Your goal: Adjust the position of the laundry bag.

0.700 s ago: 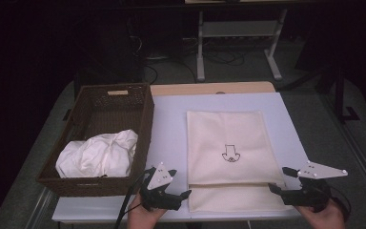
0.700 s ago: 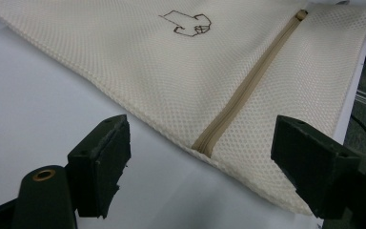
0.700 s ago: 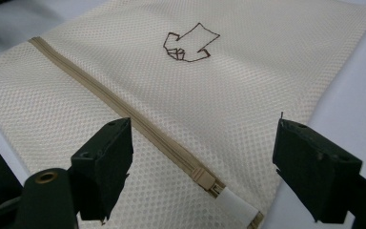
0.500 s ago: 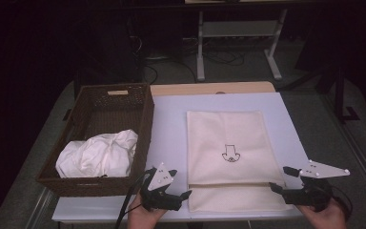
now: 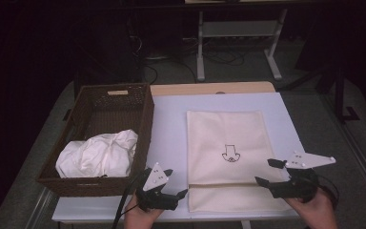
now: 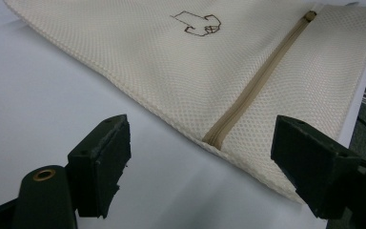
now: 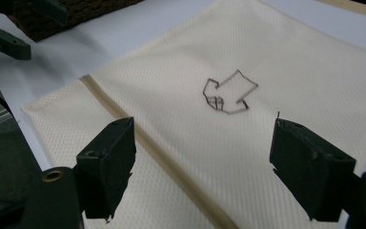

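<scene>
**Desk:** What is at the centre of this one?

**Photographer:** A cream mesh laundry bag (image 5: 228,157) lying flat on the white surface (image 5: 171,124), a small dark outline drawing (image 5: 230,153) printed on its upper face and a tan zipper (image 6: 257,81) running across its near end. It lies between the two grippers, with its near corners closest to them.

**Desk:** And where do the grippers stand against it?

**Photographer:** The left gripper (image 5: 171,183) sits just off the bag's near left corner, jaws spread wide with nothing between them. In the left gripper view the bag's edge and the zipper's end lie just ahead of the jaws, over bare surface, with the drawing farther off. The right gripper (image 5: 268,171) is at the near right corner, jaws likewise apart and holding nothing. In the right gripper view the mesh spreads under and ahead of its jaws, the zipper passing by the left jaw and the drawing straight ahead. Whether either jaw touches the cloth I cannot tell.

**Desk:** Anything else around it?

**Photographer:** A dark wicker basket (image 5: 119,100) stands beyond the left gripper, beside the bag and apart from it, with a crumpled white cloth (image 5: 97,155) inside at its near end. A hand (image 5: 314,207) grips each tool from the bottom edge.
</scene>
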Demonstrator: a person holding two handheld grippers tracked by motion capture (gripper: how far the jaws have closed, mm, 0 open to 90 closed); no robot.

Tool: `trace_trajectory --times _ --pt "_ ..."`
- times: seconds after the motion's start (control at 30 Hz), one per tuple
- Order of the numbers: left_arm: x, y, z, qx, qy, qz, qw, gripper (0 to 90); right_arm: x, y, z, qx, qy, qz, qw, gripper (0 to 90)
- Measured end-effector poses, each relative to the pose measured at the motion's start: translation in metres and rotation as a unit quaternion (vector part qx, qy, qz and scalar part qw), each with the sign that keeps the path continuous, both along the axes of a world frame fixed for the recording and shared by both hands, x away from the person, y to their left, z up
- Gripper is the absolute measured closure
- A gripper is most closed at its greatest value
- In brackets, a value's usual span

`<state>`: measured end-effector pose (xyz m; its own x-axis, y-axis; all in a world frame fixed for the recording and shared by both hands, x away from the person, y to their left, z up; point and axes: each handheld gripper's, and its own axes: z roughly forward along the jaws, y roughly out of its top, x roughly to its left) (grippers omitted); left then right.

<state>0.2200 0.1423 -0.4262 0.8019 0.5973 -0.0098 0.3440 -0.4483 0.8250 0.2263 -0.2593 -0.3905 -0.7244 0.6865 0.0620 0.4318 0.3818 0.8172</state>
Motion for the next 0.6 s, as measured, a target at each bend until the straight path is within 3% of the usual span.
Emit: trace_trajectory --times 0.37,0.6 --pt "-0.001 -0.001 0.0 0.0 -0.001 -0.003 1.0 20.3 0.065 0.041 0.014 -0.041 0.031 0.04 0.9979 21.1" --pt "0.0 -0.002 -0.002 0.001 0.004 -0.004 1.0 20.4 0.1 0.067 0.012 -0.071 0.048 0.049 0.9951 22.5"
